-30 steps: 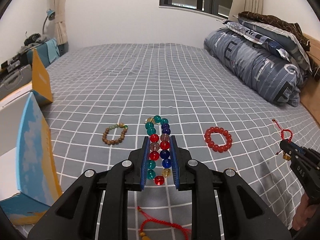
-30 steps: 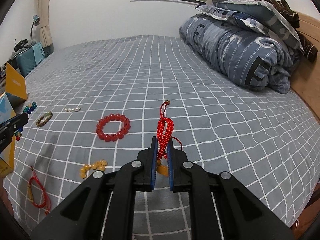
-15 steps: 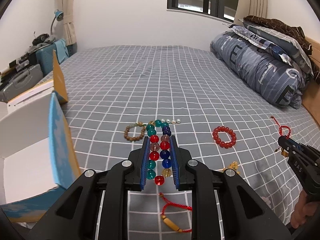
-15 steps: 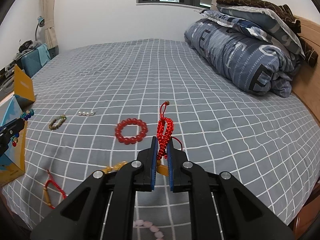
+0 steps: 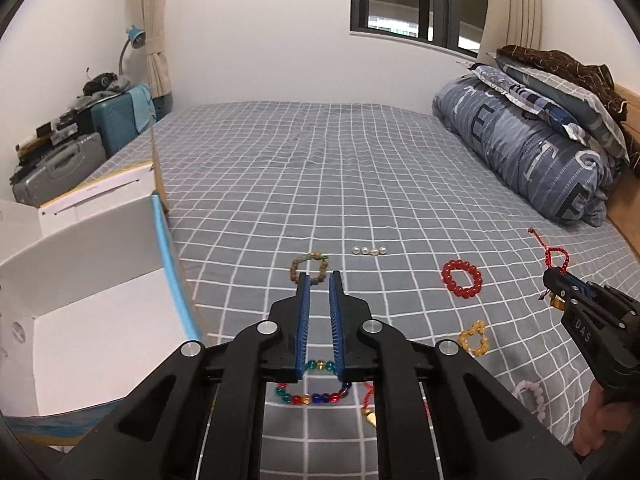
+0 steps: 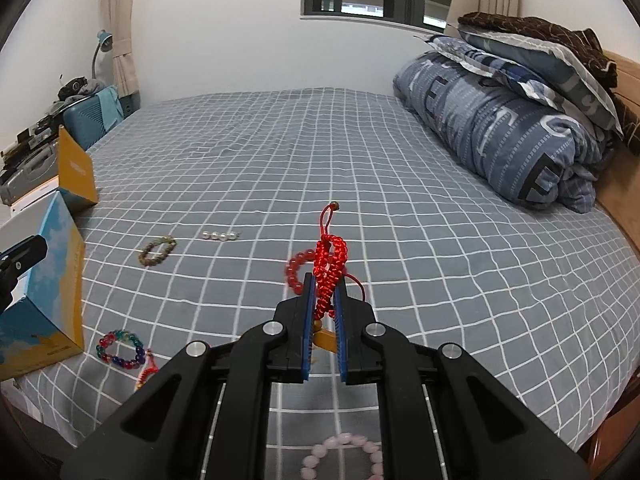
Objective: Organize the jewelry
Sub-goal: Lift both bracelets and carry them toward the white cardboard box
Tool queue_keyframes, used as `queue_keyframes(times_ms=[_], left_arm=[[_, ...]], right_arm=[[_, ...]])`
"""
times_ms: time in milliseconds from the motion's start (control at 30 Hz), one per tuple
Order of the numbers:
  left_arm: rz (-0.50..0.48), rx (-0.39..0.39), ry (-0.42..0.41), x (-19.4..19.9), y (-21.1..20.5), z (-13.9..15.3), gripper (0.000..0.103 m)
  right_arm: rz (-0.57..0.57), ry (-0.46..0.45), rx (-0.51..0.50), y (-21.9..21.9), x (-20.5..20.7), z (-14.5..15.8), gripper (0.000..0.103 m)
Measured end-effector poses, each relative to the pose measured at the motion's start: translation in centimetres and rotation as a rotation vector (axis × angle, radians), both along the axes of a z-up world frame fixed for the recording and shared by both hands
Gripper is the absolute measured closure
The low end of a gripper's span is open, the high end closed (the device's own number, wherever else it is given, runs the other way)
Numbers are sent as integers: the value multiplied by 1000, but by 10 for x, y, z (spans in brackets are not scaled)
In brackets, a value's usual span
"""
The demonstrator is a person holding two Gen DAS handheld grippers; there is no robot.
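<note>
Since the left gripper (image 5: 319, 276) has just closed its jaws on nothing, the multicolour bracelet (image 5: 308, 399) lies on the bed (image 5: 280, 184) beside the box (image 5: 100, 280), easily overlooked, while the red cord bracelet (image 6: 332, 252), clenched in the right gripper (image 6: 324, 280), may slip.

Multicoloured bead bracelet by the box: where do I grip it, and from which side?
Pinch one strand on the far arc of the multicoloured bead bracelet, coming straight down. It lies flat as an open ring on the bedspread, so one finger fits inside. The box crowds its left; a red cord bracelet lies at its near right.
</note>
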State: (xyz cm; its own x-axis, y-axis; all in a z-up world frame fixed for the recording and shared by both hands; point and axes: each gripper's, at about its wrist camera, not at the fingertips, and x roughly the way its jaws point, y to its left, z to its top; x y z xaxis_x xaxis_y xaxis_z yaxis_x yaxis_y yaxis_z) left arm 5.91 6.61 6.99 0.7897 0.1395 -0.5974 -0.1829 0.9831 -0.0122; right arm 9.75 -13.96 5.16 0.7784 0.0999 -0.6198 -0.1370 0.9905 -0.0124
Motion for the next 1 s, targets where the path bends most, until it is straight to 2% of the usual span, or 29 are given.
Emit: queue_keyframes(times_ms=[133, 267, 333, 467, 567, 767, 1000], left_arm=[[-7, -35, 19, -1, 11, -1, 95], [-21, -31, 125, 14, 8, -24, 91], [-44, -31, 188, 25, 0, -41, 75], [-73, -62, 312, 46, -9, -70, 68], [-56, -82, 376, 56, -7, -86, 58], [-35, -111, 474, 69, -2, -112, 57], [-39, -143, 521, 74, -2, -129, 59]], right_arm=[[21, -6, -6, 12, -4, 2, 95], [31, 10, -19, 19, -2, -5, 95], [28, 30, -33, 19, 3, -10, 95], [22, 60, -36, 16, 7, -16, 95], [22, 69, -37, 13, 8, -18, 94], [20, 85, -41, 5, 11, -23, 94], [14, 96, -26, 1, 14, -24, 94]])
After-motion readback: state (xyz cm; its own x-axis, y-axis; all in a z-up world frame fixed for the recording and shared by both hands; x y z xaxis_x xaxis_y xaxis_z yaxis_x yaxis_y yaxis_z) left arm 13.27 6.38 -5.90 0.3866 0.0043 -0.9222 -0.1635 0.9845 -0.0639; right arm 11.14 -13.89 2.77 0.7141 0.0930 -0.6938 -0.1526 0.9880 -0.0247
